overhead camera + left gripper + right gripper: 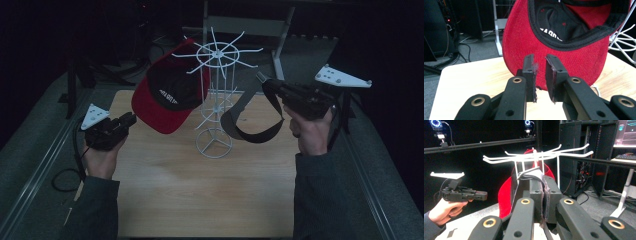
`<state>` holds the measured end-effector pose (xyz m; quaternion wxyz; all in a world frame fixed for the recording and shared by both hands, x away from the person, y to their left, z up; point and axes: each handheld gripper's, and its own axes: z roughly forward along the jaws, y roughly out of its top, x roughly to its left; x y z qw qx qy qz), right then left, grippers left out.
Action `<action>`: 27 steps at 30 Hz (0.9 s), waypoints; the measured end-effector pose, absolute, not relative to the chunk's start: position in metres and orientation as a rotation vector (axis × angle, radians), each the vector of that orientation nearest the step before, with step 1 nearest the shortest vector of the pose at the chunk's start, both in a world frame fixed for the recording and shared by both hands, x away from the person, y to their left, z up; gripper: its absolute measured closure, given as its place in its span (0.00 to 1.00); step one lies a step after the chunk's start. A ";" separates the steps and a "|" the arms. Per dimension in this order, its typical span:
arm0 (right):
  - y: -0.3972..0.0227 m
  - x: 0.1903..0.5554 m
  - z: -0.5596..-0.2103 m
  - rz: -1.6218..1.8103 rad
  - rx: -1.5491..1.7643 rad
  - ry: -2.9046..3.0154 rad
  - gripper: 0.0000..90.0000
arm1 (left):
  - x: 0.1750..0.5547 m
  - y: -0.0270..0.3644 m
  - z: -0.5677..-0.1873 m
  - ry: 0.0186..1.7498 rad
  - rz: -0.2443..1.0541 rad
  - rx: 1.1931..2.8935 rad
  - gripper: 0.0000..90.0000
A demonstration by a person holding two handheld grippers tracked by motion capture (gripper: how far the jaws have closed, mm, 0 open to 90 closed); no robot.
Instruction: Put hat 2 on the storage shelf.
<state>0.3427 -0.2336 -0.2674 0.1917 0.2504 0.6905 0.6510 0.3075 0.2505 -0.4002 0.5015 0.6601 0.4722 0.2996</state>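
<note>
Nearest the wire rack (216,95), on its right, the right gripper (262,79) is clamped on a limp grey strap (250,125) that loops down beside the post; its hooks lie just left. On the rack's left, the left gripper (540,75), jaws narrowly parted, holds nothing. Beyond it hangs a red corduroy cap (574,57), brim down.

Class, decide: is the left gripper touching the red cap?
Apart. In the left gripper view, the left gripper has open jaws with nothing between them, short of the red cap brim.
</note>
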 end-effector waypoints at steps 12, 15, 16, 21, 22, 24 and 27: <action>-0.233 0.342 -0.261 1.841 0.690 1.927 0.97 | 0.308 0.250 -0.400 1.141 0.721 1.594 0.88; -0.233 0.342 -0.259 1.848 0.686 1.922 0.97 | 0.309 0.250 -0.400 1.141 0.721 1.594 0.88; -0.233 0.342 -0.259 1.849 0.684 1.919 0.96 | 0.309 0.250 -0.400 1.141 0.721 1.594 0.88; -0.234 0.341 -0.256 1.855 0.674 1.909 0.96 | 0.309 0.250 -0.401 1.139 0.721 1.595 0.88; -0.234 0.341 -0.256 1.855 0.672 1.908 0.96 | 0.309 0.249 -0.401 1.140 0.719 1.595 0.88; -0.234 0.340 -0.254 1.862 0.668 1.900 0.96 | 0.309 0.249 -0.400 1.138 0.720 1.598 0.88; -0.235 0.340 -0.252 1.868 0.665 1.891 0.97 | 0.309 0.249 -0.400 1.137 0.722 1.600 0.88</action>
